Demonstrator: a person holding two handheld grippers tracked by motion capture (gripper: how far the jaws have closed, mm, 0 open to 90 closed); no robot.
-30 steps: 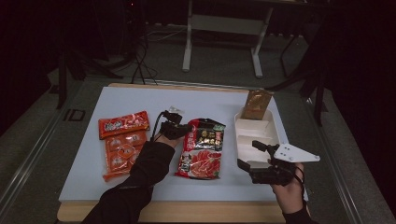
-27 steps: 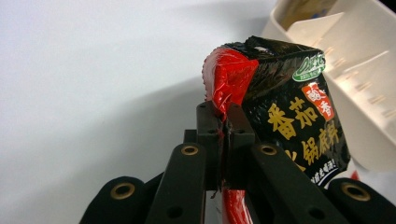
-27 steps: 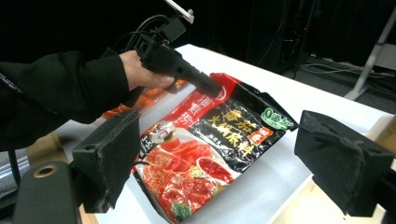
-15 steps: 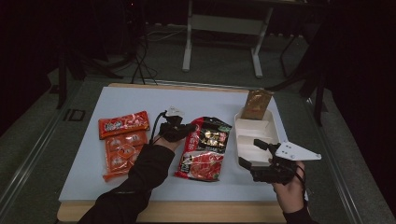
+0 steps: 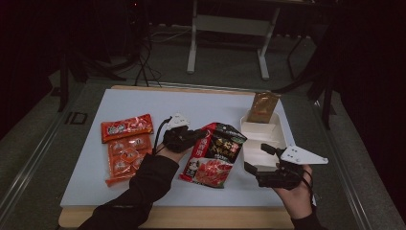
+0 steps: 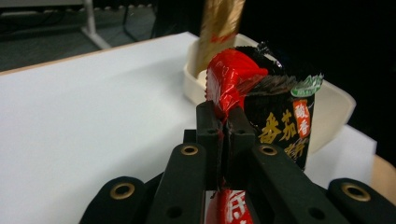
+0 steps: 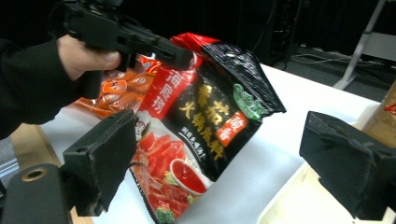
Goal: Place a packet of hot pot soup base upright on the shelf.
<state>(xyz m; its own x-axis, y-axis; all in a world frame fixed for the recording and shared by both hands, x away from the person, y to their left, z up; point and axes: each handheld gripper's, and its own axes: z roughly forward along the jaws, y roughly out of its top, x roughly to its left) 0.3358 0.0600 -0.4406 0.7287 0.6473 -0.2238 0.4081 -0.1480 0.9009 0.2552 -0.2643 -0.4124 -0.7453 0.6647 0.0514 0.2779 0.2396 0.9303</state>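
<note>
White table point(image 5: 143, 103) — pouch point(image 5: 215, 155) between left jaws

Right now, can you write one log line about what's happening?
left tool: shut on sauce pouch, top edge lifted | right tool: open, beside white tray | orange packets: flat on table

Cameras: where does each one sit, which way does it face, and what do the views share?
High view: above the person's side, facing forward and down on the table; both forearms enter from below.
Left gripper view: rides the left tongs, shut on the red-black pouch.
Right gripper view: rides the open right tongs.
Shared: the pouch and white tray.
</note>
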